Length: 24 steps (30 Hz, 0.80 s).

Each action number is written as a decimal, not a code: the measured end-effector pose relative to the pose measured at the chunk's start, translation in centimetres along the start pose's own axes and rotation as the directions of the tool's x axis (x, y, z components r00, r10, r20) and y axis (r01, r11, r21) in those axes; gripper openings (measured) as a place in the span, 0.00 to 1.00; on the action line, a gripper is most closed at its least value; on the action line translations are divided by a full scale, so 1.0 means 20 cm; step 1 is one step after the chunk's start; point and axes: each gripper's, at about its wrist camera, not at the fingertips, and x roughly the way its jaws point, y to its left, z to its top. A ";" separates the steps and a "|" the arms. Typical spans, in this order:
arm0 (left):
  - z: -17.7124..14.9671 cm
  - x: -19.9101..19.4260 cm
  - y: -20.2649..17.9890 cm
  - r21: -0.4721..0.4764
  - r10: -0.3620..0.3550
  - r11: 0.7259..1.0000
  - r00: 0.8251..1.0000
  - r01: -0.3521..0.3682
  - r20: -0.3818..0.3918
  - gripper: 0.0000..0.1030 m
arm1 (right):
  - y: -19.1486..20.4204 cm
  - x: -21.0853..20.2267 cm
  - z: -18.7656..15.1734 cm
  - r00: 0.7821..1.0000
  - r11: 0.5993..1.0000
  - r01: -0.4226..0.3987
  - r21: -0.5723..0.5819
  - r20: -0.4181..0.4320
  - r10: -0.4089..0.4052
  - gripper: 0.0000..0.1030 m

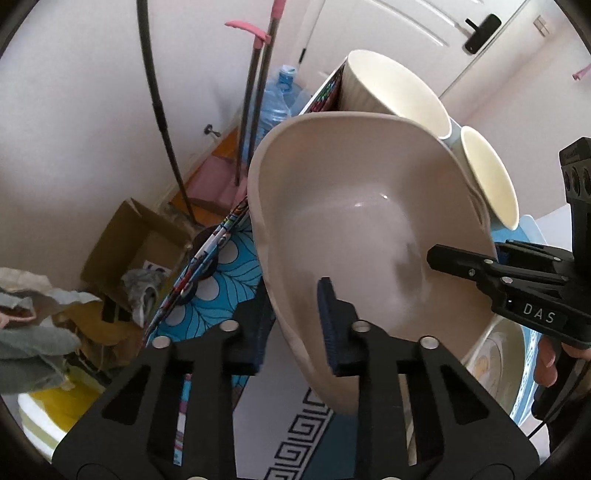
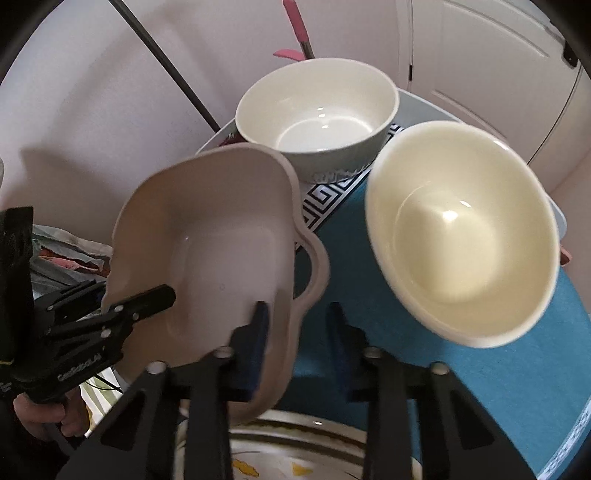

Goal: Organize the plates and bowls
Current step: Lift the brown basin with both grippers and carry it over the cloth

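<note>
Beige handled dish [image 1: 354, 221] fills centre frame, tilted, above the blue cloth [image 2: 480, 369]. Left gripper [image 1: 295, 321] is clenched on its near rim; right gripper [image 2: 299, 339] is clenched on the opposite wall beside the handle. Judged rigid, glazed, slippery, breakable, moderately heavy: rim grips suit it.

Domestic interior, a lived-in room of a home. White panelled door [image 1: 424, 33] with black lever handle [image 1: 480, 33]. Pink-handled mops [image 1: 258, 92] lean in the wall corner beside a large blue water jug [image 1: 280, 99]. Open cardboard box [image 1: 136, 251] and heaped clothing [image 1: 33, 332] on the floor. Bench under patterned blue cloth [image 2: 498, 369] carries ceramic bowls [image 2: 317, 110].
</note>
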 end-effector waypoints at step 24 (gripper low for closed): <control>-0.11 -0.56 -0.72 0.374 -0.041 0.927 0.984 -0.026 0.171 0.15 | -0.06 -0.83 -0.57 0.943 0.982 0.060 0.180 0.312 -0.115 0.12</control>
